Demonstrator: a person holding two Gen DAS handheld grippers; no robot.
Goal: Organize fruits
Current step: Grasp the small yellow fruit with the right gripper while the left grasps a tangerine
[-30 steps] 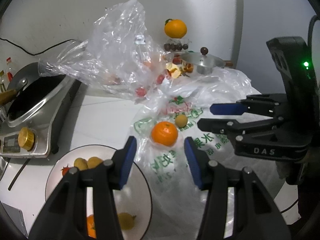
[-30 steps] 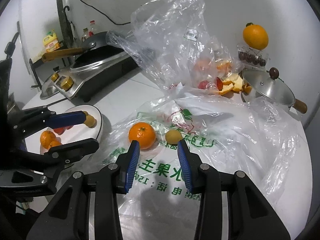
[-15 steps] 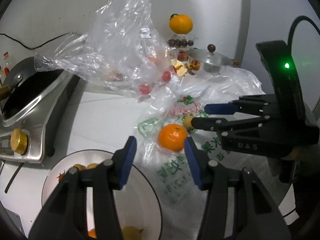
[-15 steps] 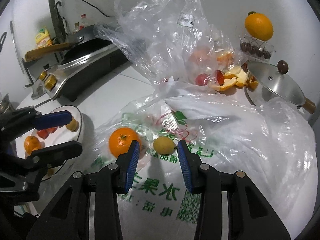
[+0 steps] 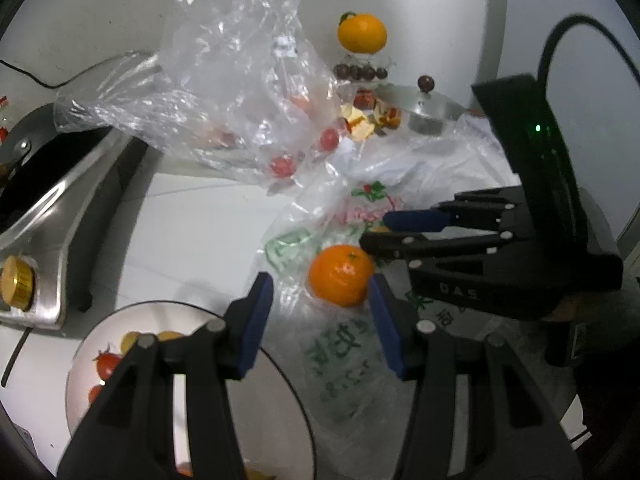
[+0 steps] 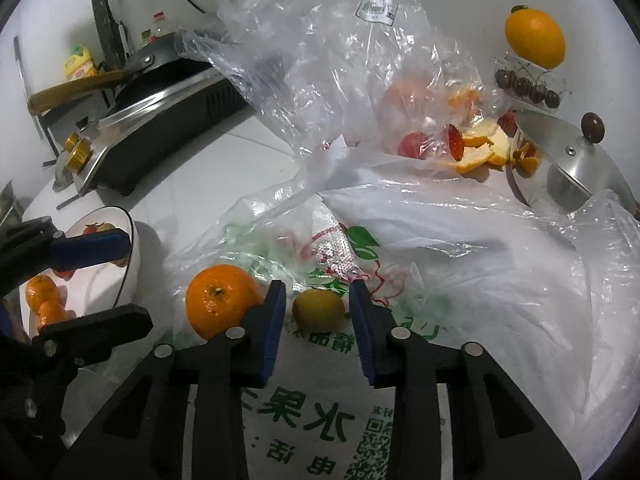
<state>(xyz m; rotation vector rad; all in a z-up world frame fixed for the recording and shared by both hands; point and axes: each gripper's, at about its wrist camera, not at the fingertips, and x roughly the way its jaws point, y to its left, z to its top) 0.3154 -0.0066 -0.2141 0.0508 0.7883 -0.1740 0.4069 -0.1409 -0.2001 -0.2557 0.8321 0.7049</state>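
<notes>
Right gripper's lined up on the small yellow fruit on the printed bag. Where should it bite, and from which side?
Take the small yellow fruit across its widest middle, approaching straight ahead. The right gripper is open, already straddling it. The orange sits close beside one finger, so close gently.

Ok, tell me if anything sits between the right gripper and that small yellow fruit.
Nothing visible does. The small yellow fruit lies bare on the printed plastic bag, directly ahead of the open right gripper. The orange sits just outside its left finger, close enough to get nudged.
</notes>
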